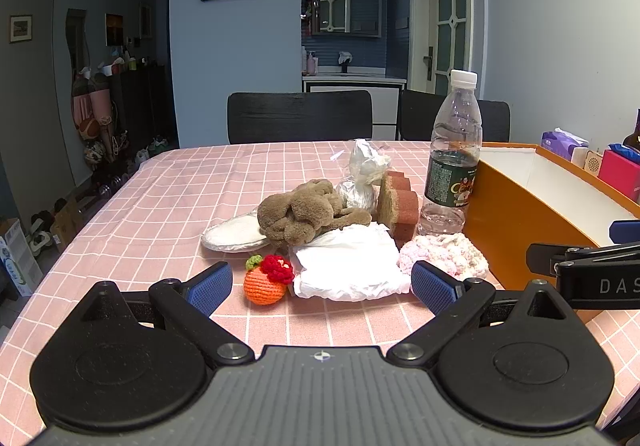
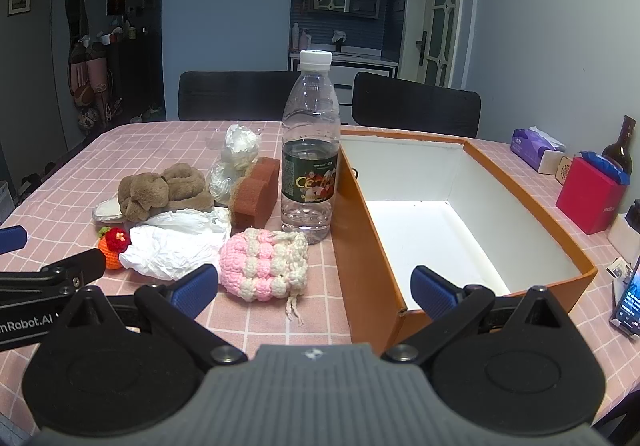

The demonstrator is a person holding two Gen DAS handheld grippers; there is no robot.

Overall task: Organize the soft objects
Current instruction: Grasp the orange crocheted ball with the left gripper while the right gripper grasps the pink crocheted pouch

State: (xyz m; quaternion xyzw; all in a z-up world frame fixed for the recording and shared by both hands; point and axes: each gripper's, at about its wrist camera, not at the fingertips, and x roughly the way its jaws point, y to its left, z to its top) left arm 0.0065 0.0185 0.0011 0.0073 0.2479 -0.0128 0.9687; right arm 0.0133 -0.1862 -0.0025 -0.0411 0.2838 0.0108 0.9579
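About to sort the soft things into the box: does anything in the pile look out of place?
The capped plastic bottle stands upright against the orange box, a rigid thing among plush, sponge and crochet pieces. The box's near corner looks slightly torn. Nothing is spilled.

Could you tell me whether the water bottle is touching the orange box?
Touching, as far as the right wrist view shows: the water bottle stands upright with its labelled side pressed against the outer wall of the orange box, no tablecloth visible between them.
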